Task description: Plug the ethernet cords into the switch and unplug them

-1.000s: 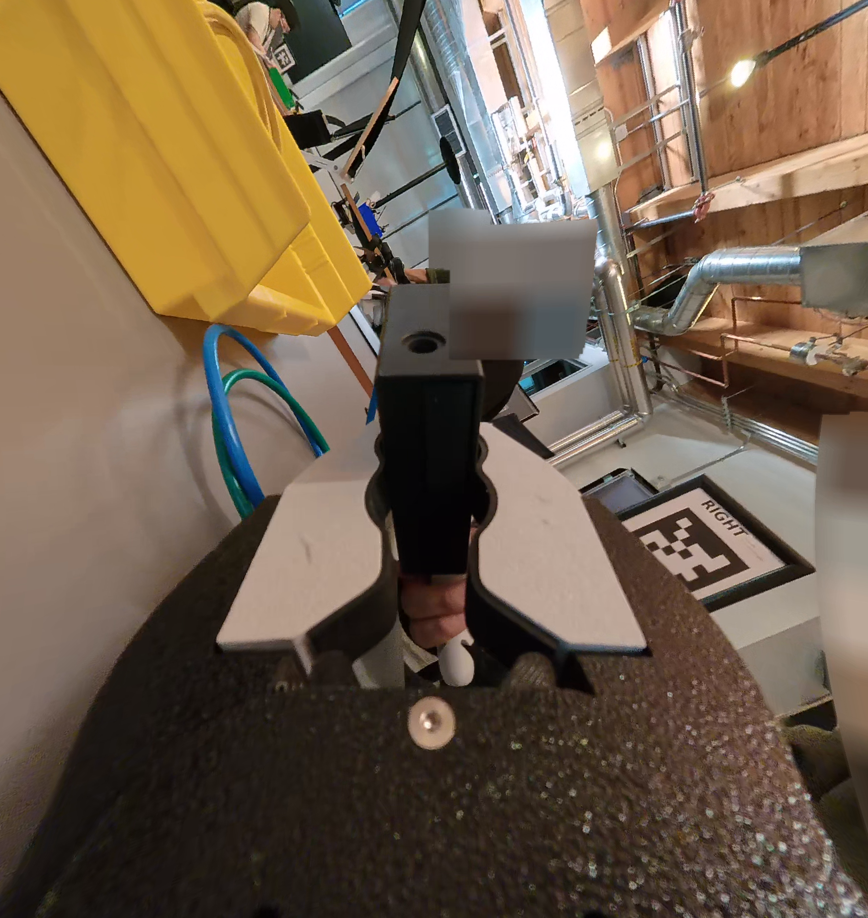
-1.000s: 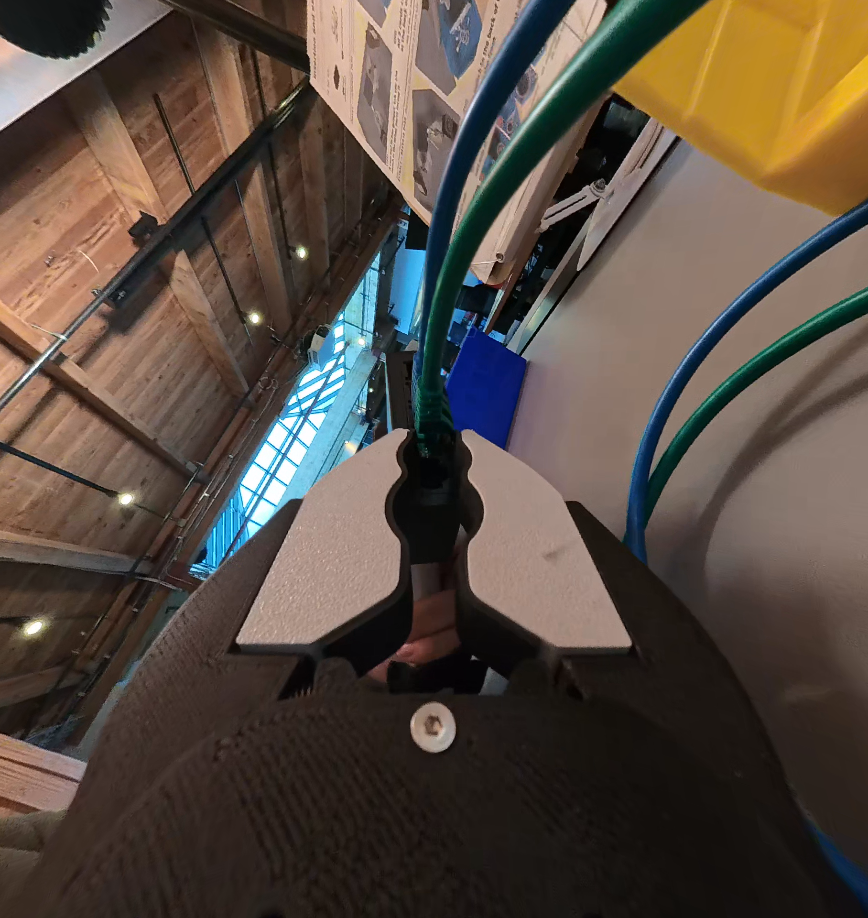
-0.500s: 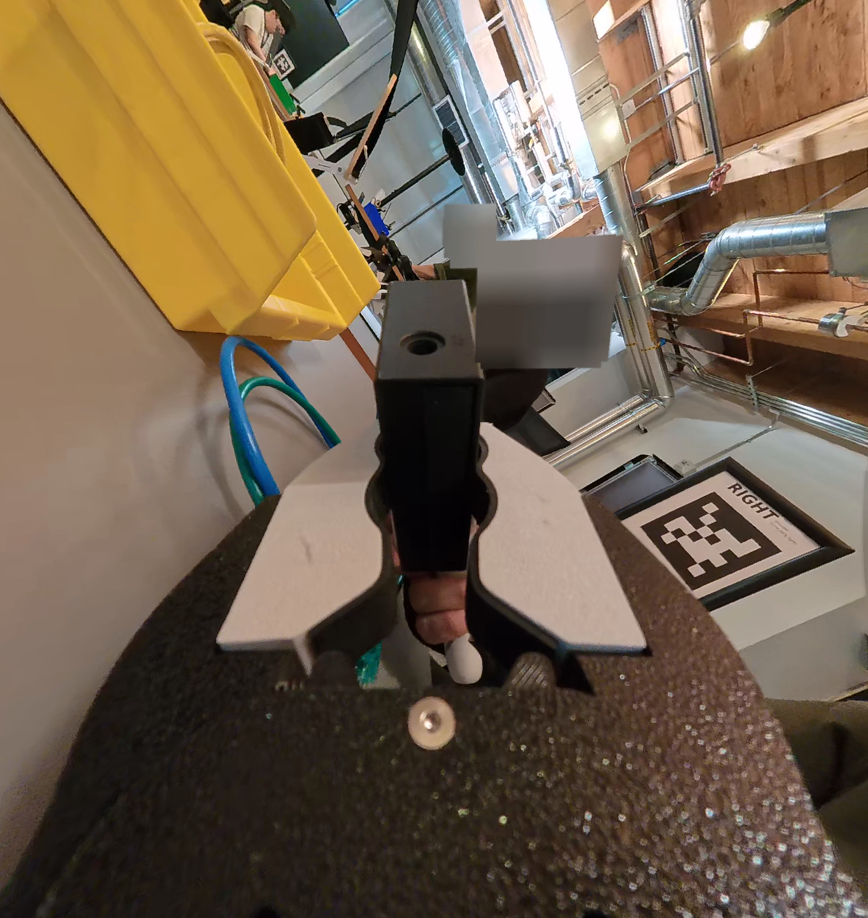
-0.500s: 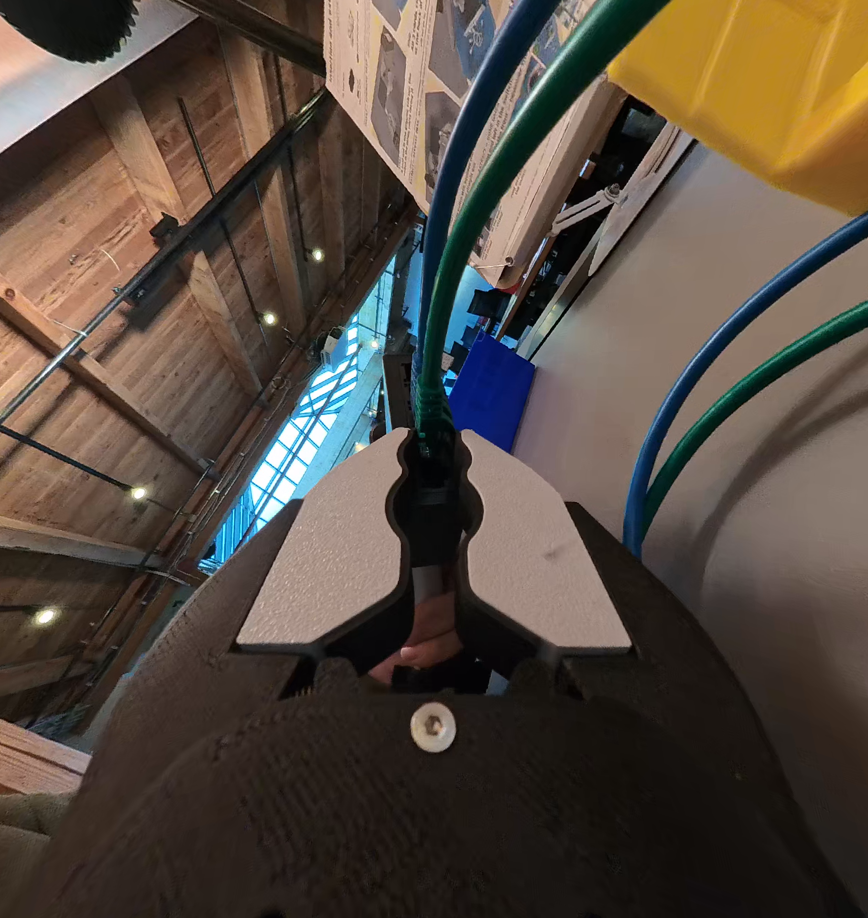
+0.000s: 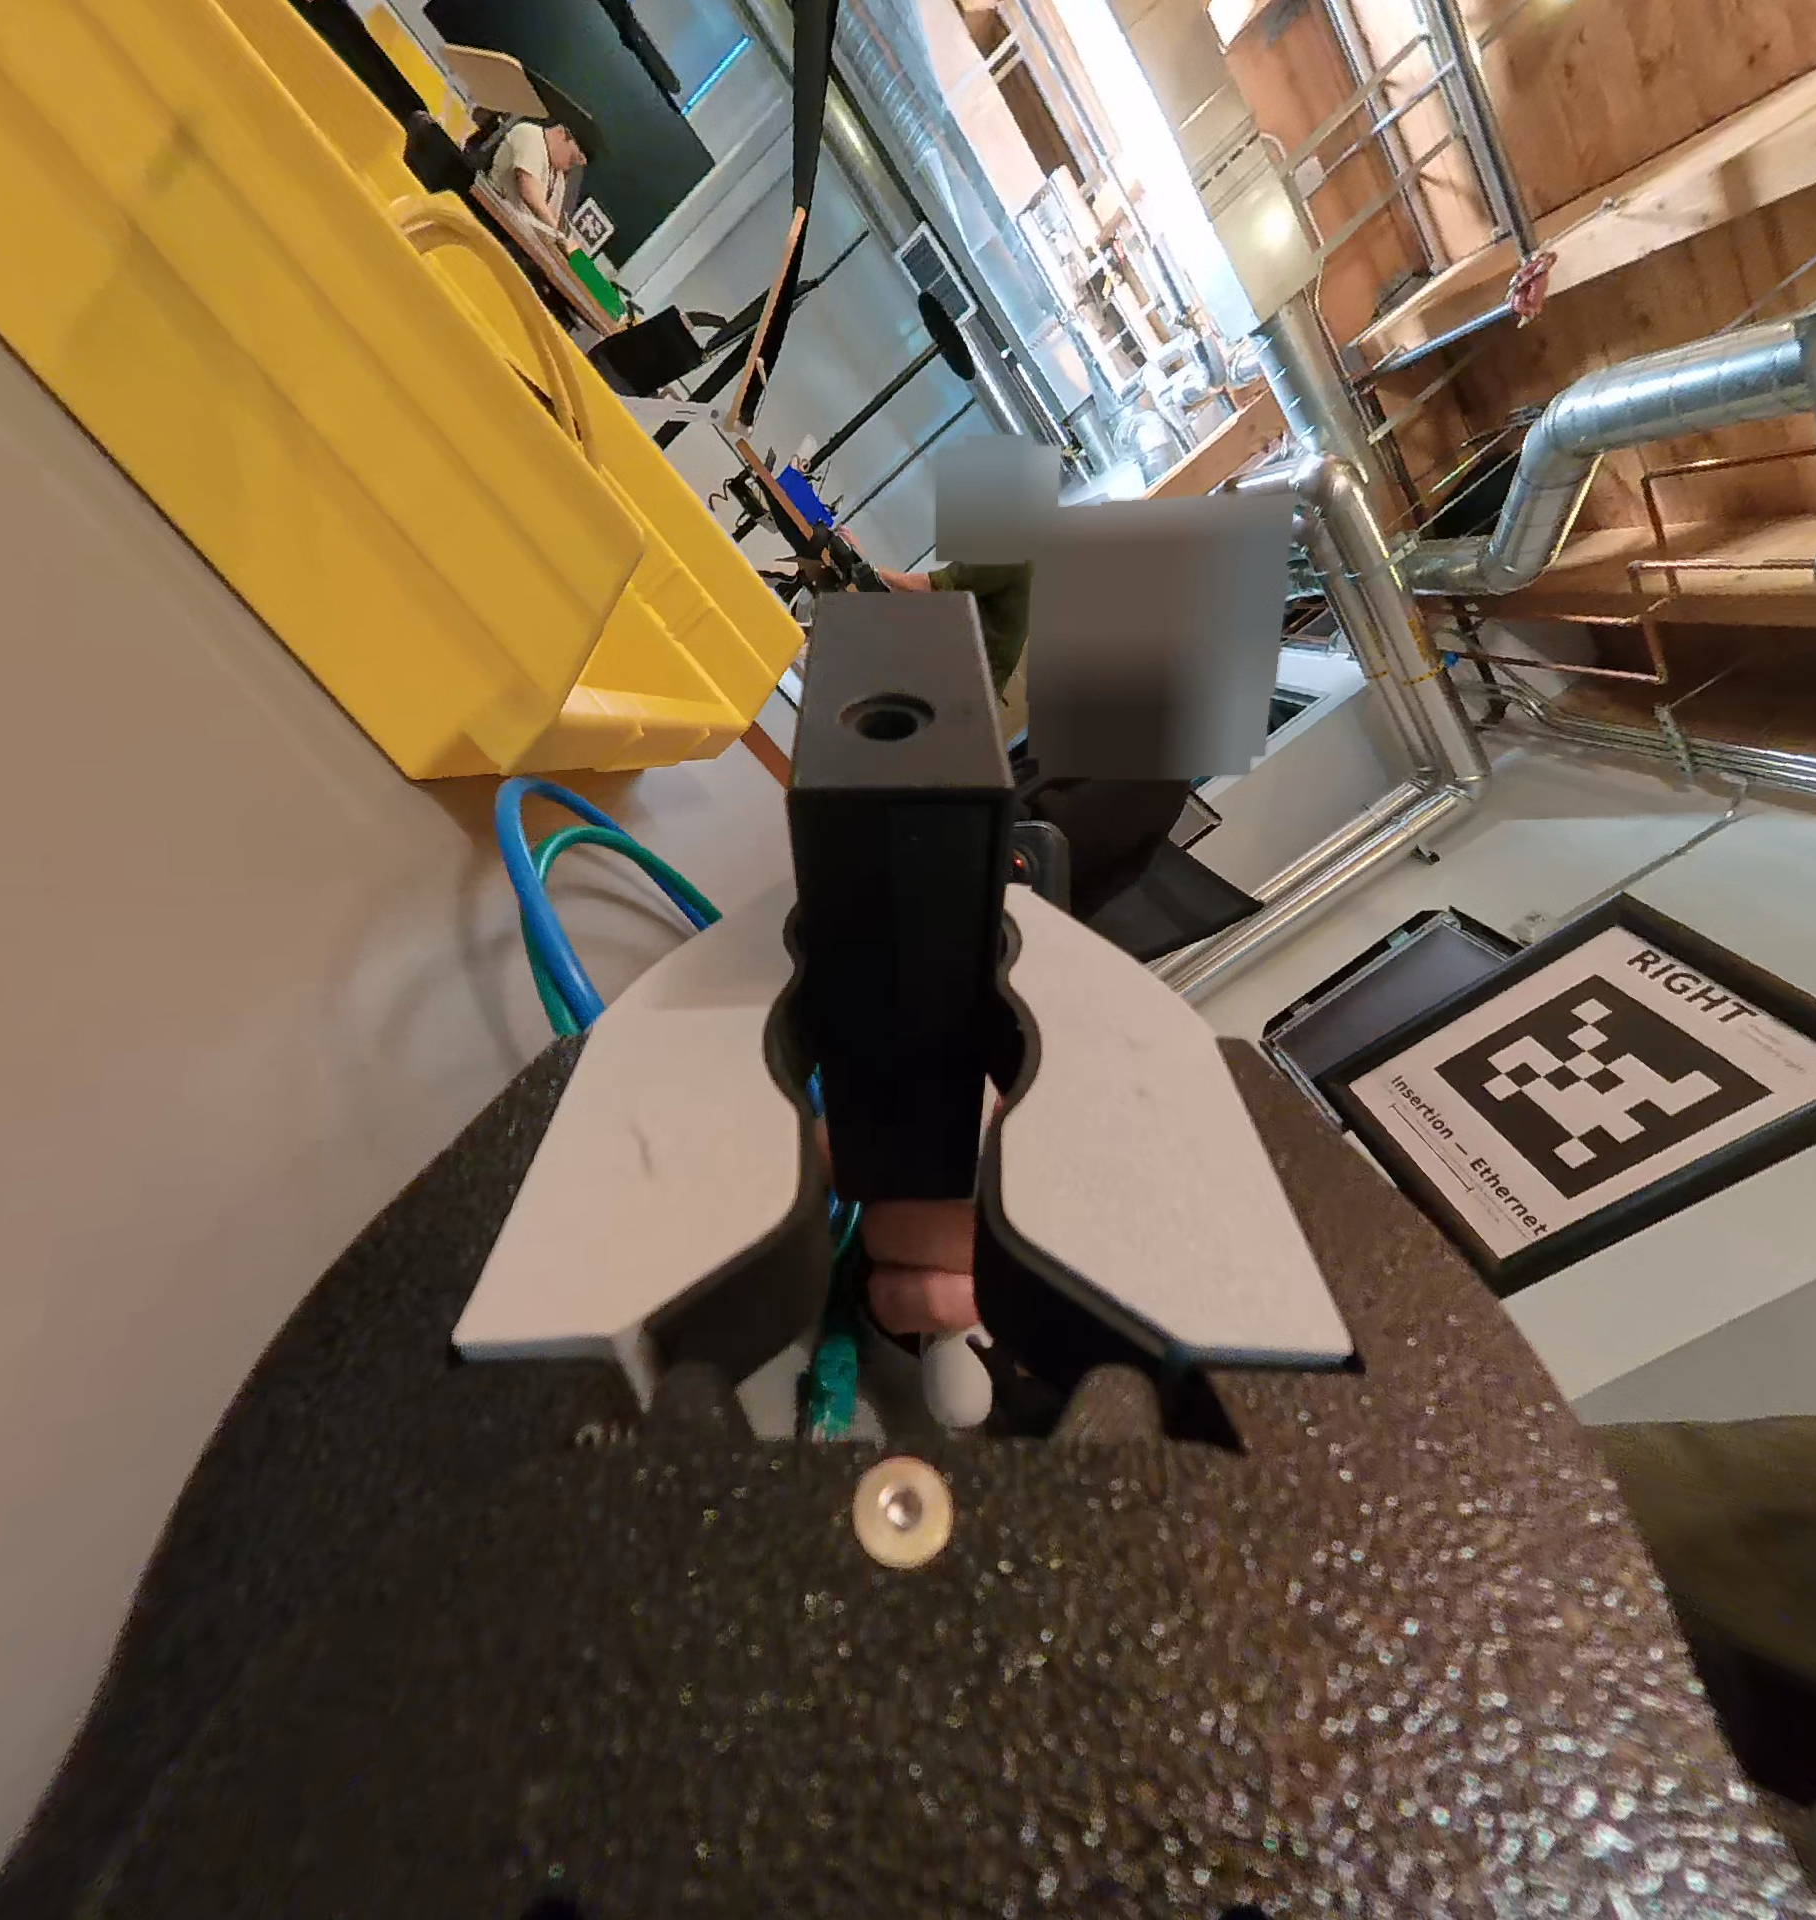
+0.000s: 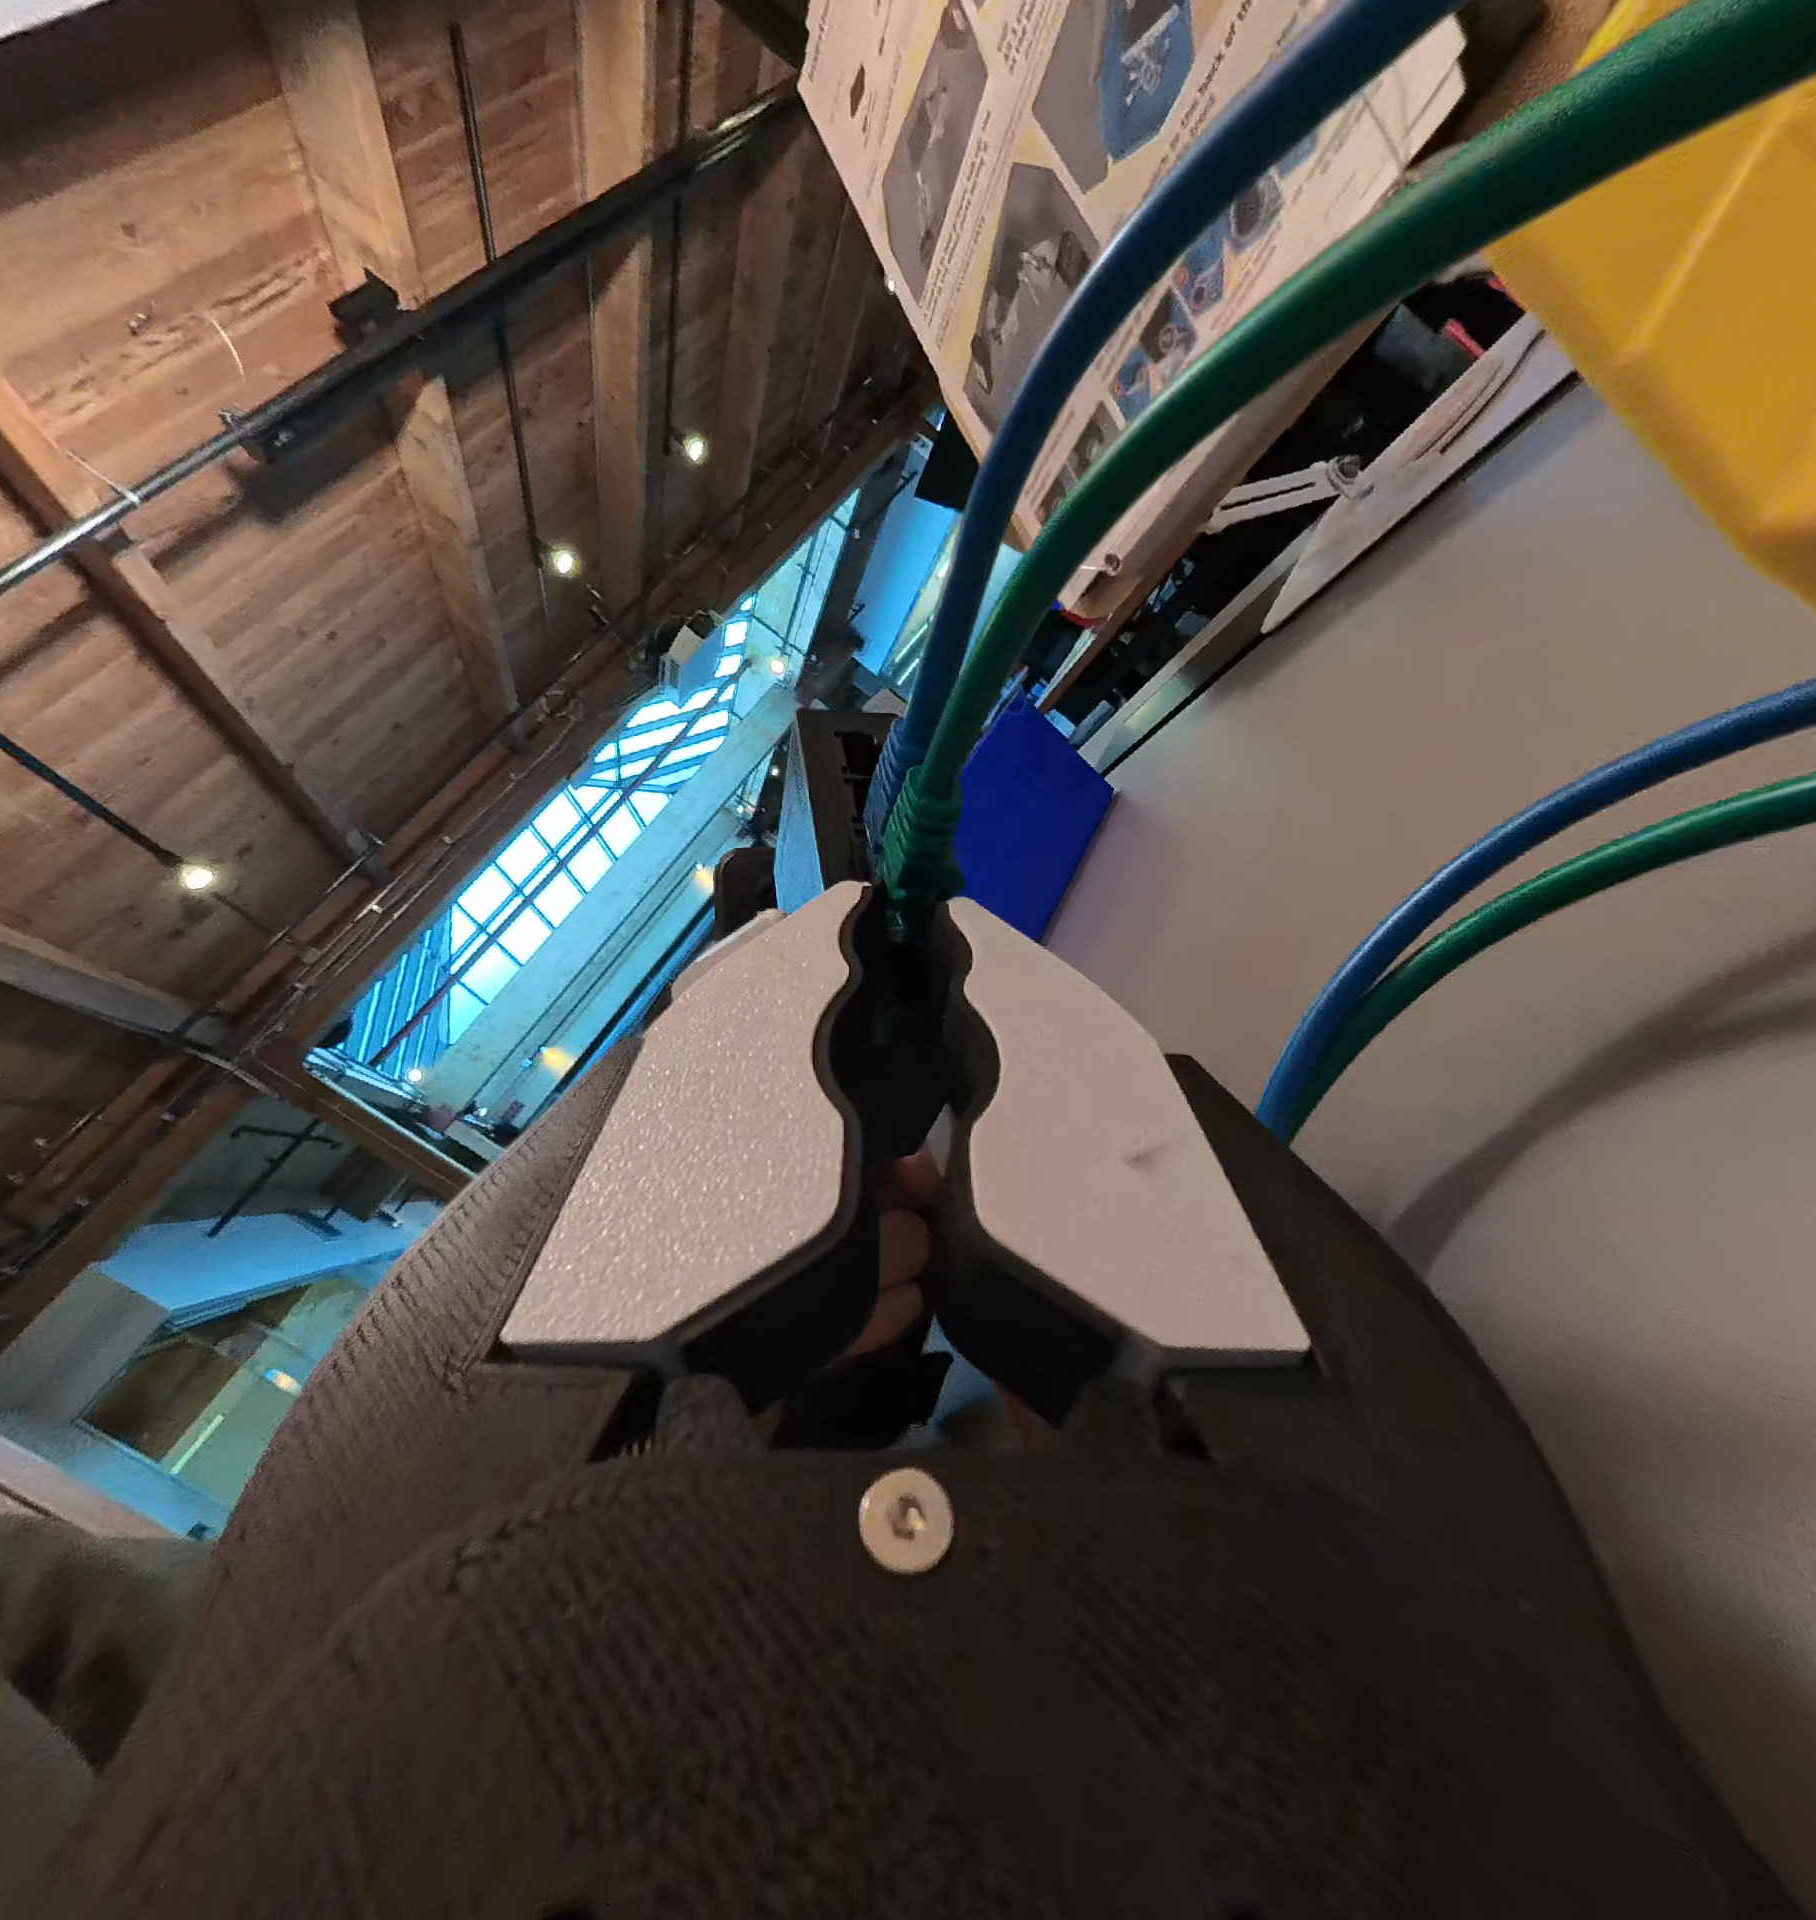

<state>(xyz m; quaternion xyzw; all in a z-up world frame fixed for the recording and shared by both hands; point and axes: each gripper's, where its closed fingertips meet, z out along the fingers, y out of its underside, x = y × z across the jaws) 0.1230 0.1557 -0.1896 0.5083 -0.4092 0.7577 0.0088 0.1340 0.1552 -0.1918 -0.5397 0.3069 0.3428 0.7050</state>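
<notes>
Right now the left gripper (image 5: pixel 899 1023) is clamped on the black switch (image 5: pixel 896 894), which stands up between its grey fingers (image 5: pixel 665 1132) toward twelve o'clock, a round hole showing in its top face. At ten o'clock from it, blue cord (image 5: pixel 538 914) and green cord (image 5: pixel 629 857) loop together on the pale bench (image 5: pixel 156 987), just below the yellow bins (image 5: pixel 291 395). A framed marker card (image 5: pixel 1569 1081) lies at three o'clock. Over on the right wrist view, the right gripper (image 6: pixel 906 1013) is closed on the green cord (image 6: pixel 1143 436) right at its ribbed plug boot. That boot sits just beside the blue cord (image 6: pixel 1029 395) where both meet the switch (image 6: pixel 831 790) at twelve o'clock; whether the green plug is fully seated I cannot tell. Both cords arch away toward one o'clock, past a yellow bin (image 6: pixel 1714 312).
</notes>
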